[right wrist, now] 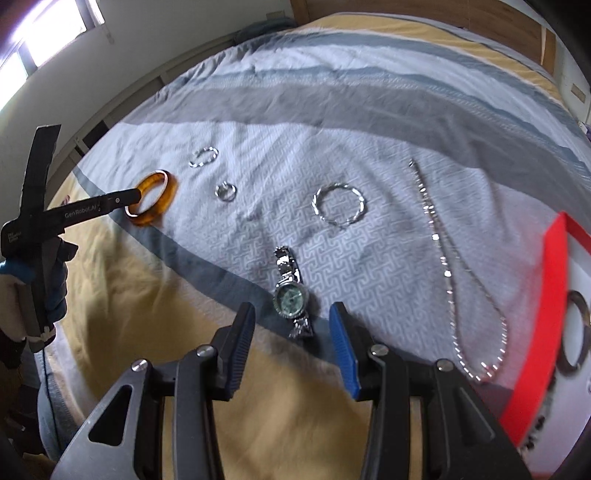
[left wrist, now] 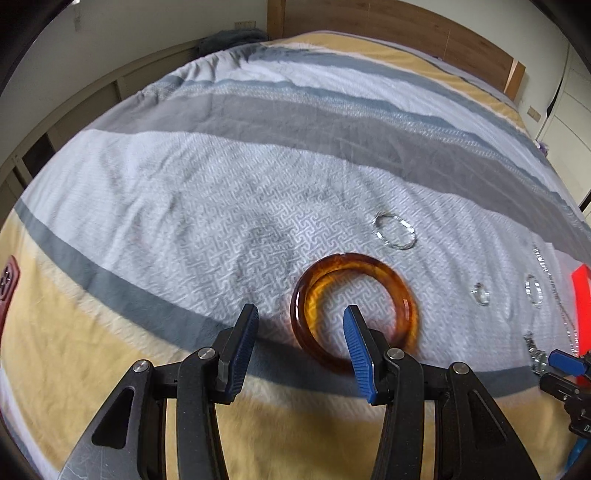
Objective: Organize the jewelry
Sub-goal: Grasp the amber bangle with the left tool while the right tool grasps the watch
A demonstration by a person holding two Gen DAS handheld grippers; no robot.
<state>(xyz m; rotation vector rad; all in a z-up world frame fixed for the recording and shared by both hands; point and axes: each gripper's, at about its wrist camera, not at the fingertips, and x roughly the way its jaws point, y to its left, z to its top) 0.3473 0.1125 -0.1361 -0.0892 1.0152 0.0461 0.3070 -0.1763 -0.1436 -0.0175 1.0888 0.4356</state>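
Note:
An amber bangle (left wrist: 354,314) lies on the striped bedspread; it also shows in the right wrist view (right wrist: 155,201). My left gripper (left wrist: 299,332) is open, its right finger inside the bangle's ring and its left finger outside. My right gripper (right wrist: 291,328) is open and empty, just short of a silver watch (right wrist: 291,295) with a green face. A twisted silver bracelet (right wrist: 339,205), a small silver ring (right wrist: 226,192), a thin silver bangle (right wrist: 204,157) and a long silver chain (right wrist: 443,266) lie on the bedspread.
A red-rimmed white box (right wrist: 543,325) sits at the right, holding a ring-shaped piece (right wrist: 578,332). The wooden headboard (left wrist: 406,26) runs along the far end of the bed. A wall and low wooden ledge run along the left.

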